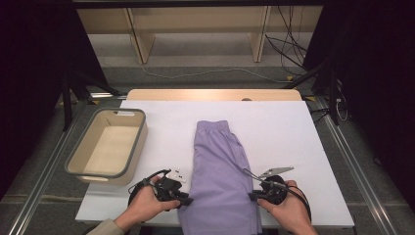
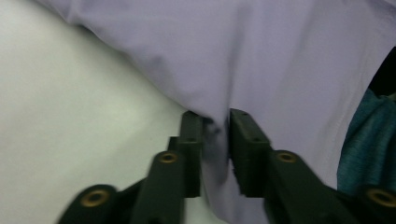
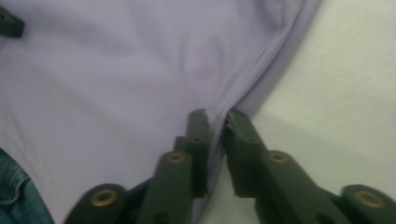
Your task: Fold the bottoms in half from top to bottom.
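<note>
Folded lilac fabric shorts (image 1: 219,176) lie lengthwise on a white table (image 1: 284,127). The left gripper (image 1: 182,199) and right gripper (image 1: 252,196) each have slightly parted jaws with the hem edge between them.

Shorts (image 1: 220,181) hem beyond bottom edge

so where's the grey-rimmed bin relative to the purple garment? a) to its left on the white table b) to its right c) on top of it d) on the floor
a: in the high view the bin sits on the table, left of the purple garment and apart from it.
</note>
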Demonstrator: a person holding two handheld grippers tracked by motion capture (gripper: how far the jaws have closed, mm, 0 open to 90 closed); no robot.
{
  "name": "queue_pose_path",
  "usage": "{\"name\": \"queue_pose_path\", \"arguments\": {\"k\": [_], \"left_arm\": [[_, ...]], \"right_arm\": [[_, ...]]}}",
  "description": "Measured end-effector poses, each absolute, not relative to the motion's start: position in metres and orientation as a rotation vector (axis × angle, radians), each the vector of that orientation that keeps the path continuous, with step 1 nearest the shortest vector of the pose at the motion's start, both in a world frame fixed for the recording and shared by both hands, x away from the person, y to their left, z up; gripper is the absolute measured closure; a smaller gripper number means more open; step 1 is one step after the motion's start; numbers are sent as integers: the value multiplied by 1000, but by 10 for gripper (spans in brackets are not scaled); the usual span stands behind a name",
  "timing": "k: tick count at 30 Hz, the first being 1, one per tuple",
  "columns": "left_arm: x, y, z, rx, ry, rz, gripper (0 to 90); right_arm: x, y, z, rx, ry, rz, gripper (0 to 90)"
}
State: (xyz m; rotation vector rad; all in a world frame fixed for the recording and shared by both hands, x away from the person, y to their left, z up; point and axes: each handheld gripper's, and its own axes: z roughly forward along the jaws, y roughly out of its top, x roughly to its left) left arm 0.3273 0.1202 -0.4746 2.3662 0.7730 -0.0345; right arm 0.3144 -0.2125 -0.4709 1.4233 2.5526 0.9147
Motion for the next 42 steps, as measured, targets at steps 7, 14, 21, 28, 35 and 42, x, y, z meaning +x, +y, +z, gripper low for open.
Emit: {"name": "queue_pose_path", "arguments": {"k": [7,14,21,28,35,42], "left_arm": [[331,124,-469,2310,764,131,401],[335,128,-466,2216,769,221,175],[347,125,-460,2165,780,228,118],[374,119,-448,2135,797,268,102],[400,114,-441,2122,825,304,102],[426,109,-437,2109,876,321,111]], "right_arm": [[323,-221,-469,1372,2438,1061,576],[331,-223,-465,1267,2355,1184,341],[342,-223,-459,1185,2296,1260,218],[357,-221,-456,1134,2308,1250,203],[378,-220,-452,1141,2290,1229,205],[402,-213,-445,1148,2270,1218,216]]}}
